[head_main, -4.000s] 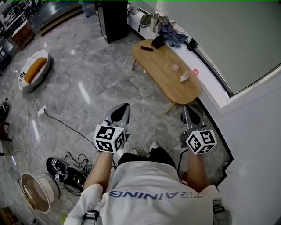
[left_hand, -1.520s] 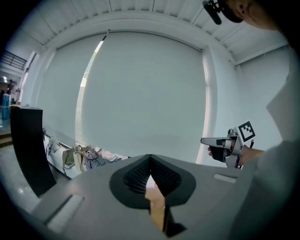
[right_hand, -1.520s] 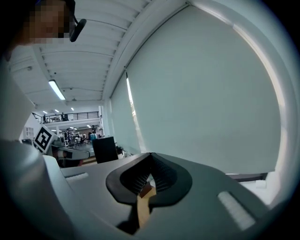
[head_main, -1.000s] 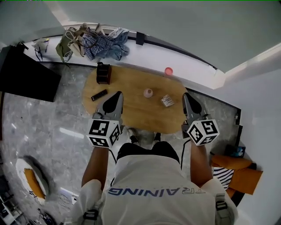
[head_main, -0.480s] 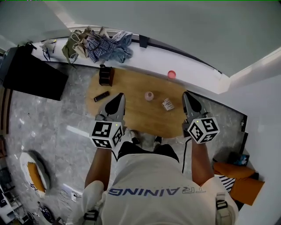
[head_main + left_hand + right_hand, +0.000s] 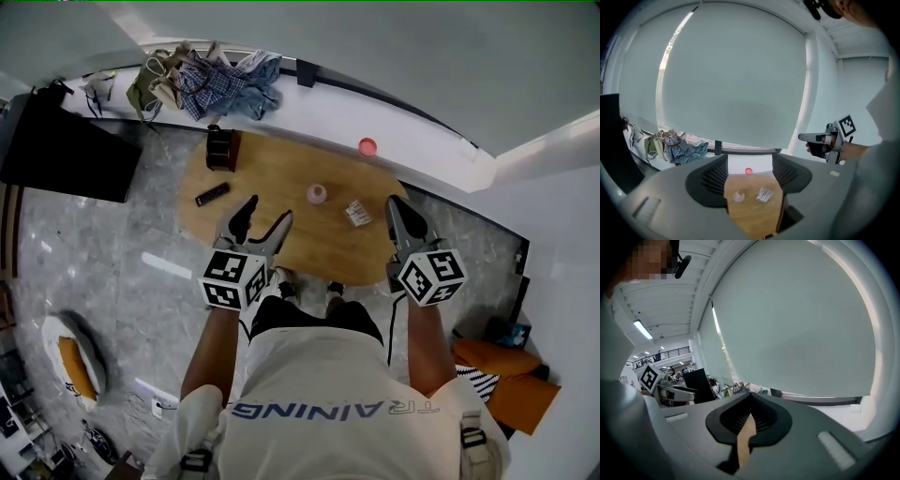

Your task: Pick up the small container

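Observation:
The small pale pink container (image 6: 317,193) stands upright near the middle of the oval wooden table (image 6: 281,173). In the left gripper view the container (image 6: 739,196) shows low between the jaws, well beyond them. My left gripper (image 6: 262,218) hovers over the table's near left edge; its jaws are opening and nothing is between them. My right gripper (image 6: 401,216) hangs at the table's near right end with its tips touching, holding nothing. The right gripper view shows only a strip of table (image 6: 746,439) between the shut jaws.
A small printed pack (image 6: 356,214) lies right of the container. A black remote (image 6: 212,194) and a dark box (image 6: 221,148) sit at the table's left end. A red round thing (image 6: 367,146) and a heap of clothes (image 6: 220,75) rest on the white ledge behind.
The left gripper's jaws were together and now stand apart. The right gripper has stayed shut and in place. The view has shifted only slightly.

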